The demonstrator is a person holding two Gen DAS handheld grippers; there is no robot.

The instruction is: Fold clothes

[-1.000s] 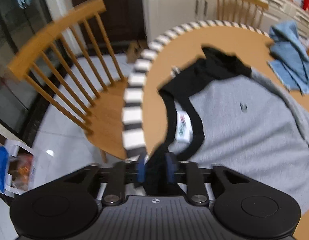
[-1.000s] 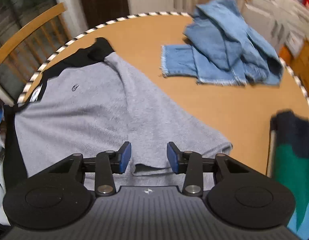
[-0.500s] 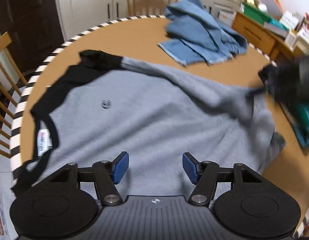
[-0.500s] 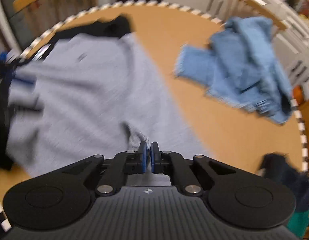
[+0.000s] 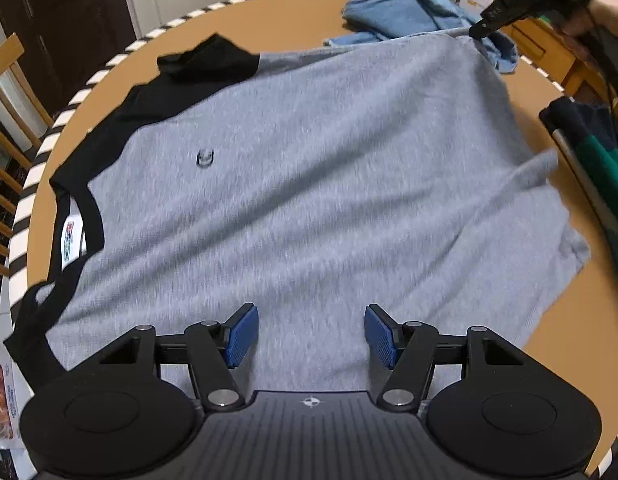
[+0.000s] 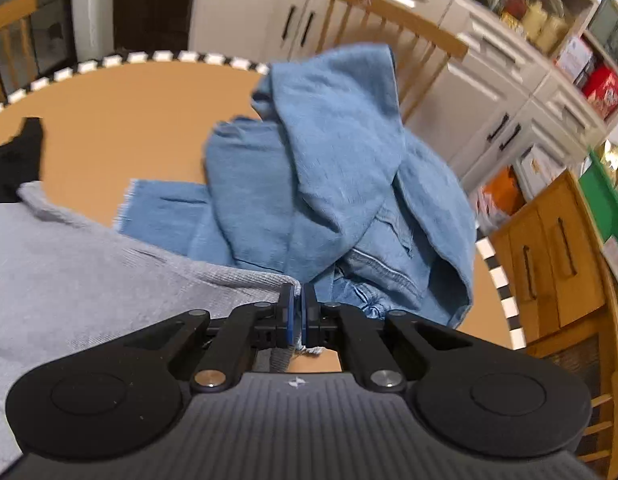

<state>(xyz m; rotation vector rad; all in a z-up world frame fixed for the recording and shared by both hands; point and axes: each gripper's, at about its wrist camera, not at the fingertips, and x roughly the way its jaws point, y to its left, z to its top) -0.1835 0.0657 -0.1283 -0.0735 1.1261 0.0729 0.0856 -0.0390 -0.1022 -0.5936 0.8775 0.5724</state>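
the left gripper [image 5: 307,336] hangs over the near side of the grey t-shirt [image 5: 317,184], its blue pads spread wide with nothing pinched between them. the shirt lies face up across the round wooden table [image 5: 565,328], black collar [image 5: 75,200] toward the striped edge. at the shirt's far corner the right gripper [image 6: 296,312] has its jaws pressed together on the grey hem — the cloth drawn taut. just beyond lies a heap of blue jeans [image 6: 333,184], then a wooden chair [image 6: 393,12] and white cabinets [image 6: 493,92].
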